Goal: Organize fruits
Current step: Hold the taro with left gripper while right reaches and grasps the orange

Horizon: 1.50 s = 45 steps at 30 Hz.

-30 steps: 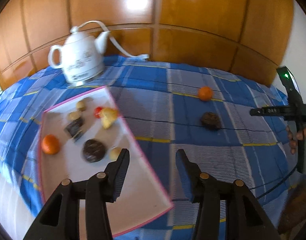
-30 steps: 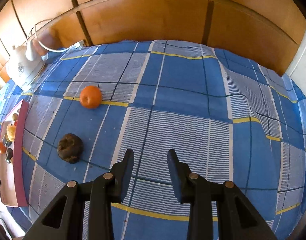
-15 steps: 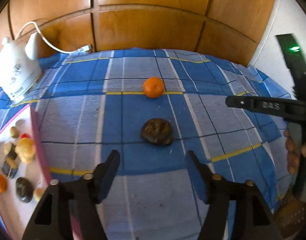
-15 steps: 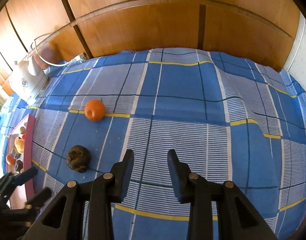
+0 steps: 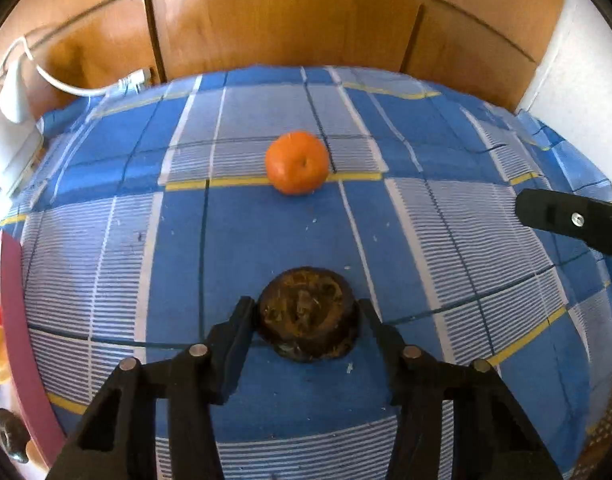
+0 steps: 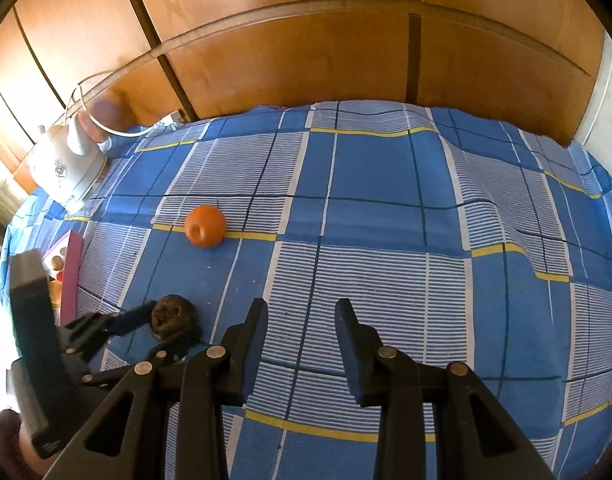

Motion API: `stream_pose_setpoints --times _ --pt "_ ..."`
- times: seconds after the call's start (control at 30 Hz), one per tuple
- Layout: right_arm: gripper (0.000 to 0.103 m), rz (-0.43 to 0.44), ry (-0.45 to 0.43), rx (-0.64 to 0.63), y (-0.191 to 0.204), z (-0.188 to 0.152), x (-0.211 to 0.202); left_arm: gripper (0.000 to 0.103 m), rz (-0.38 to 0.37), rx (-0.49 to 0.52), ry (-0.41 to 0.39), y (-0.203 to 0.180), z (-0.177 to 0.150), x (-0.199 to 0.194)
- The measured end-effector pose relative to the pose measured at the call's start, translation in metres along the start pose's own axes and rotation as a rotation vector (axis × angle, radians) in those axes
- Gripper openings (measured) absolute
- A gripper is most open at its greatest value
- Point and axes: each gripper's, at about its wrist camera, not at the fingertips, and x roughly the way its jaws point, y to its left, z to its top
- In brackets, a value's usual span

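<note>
A counter (image 6: 386,184) covered by a blue checked cloth (image 5: 446,240) is seen in front of wooden panelling (image 6: 306,52). At its far left a white kettle (image 6: 68,172) is placed, with a white cord (image 5: 78,86) trailing along the panelling. A pink-rimmed tray (image 5: 24,344) of small fruits lies at the left edge, well apart from the two loose pieces. An orange (image 5: 297,162) rests on a yellow stripe of the cloth, farther back than a dark brown fruit (image 5: 308,322), and nothing stands between them. Small crumbs are scattered on the cloth between the two.

Compared with half a second earlier, the left gripper (image 5: 304,320) has been brought forward and lowered, so that the dark brown fruit, then lying ahead of the fingertips, is now flanked by them; the tray has slid almost out of the left wrist view. The right gripper (image 6: 300,316) has been shifted only slightly.

The left fingers (image 5: 242,320) are spread about as wide as the dark fruit, one at each side of it, close against it; whether they are pressed on it cannot be told. The fruit is still resting on the cloth. The right fingers (image 6: 255,320) are held apart, empty, above the striped cloth, just right of the left gripper.
</note>
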Motion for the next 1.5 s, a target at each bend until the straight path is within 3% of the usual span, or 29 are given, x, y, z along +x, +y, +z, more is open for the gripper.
stream_pose_setpoints --times 0.2,0.43,0.57,0.77,0.93,1.13,1.5 --pt "0.035 -0.011 0.008 -0.002 -0.002 -0.002 0.002 0.051 -0.018 -0.020 -0.030 0.001 -0.033 -0.027" --pt "0.035 -0.014 0.029 -0.039 0.005 -0.006 0.009 0.051 0.048 0.020 -0.090 -0.002 -0.093 -0.057" --pt "0.035 0.012 0.047 -0.075 0.013 -0.010 0.015 0.052 0.049 0.030 -0.121 -0.003 -0.098 -0.055" --pt "0.035 0.144 0.079 -0.107 0.031 -0.015 0.021 0.052 0.021 0.015 -0.137 0.002 -0.099 -0.055" --pt "0.053 0.202 0.084 -0.145 0.051 -0.008 0.028 0.052 0.005 0.009 -0.143 0.004 -0.100 -0.055" --pt "0.055 0.193 0.084 -0.124 0.068 0.023 0.053 0.052 -0.008 0.006 -0.149 0.007 -0.100 -0.055" --pt "0.055 0.045 0.092 -0.150 0.097 0.060 0.102 0.052 -0.027 0.001 -0.152 0.009 -0.101 -0.054"
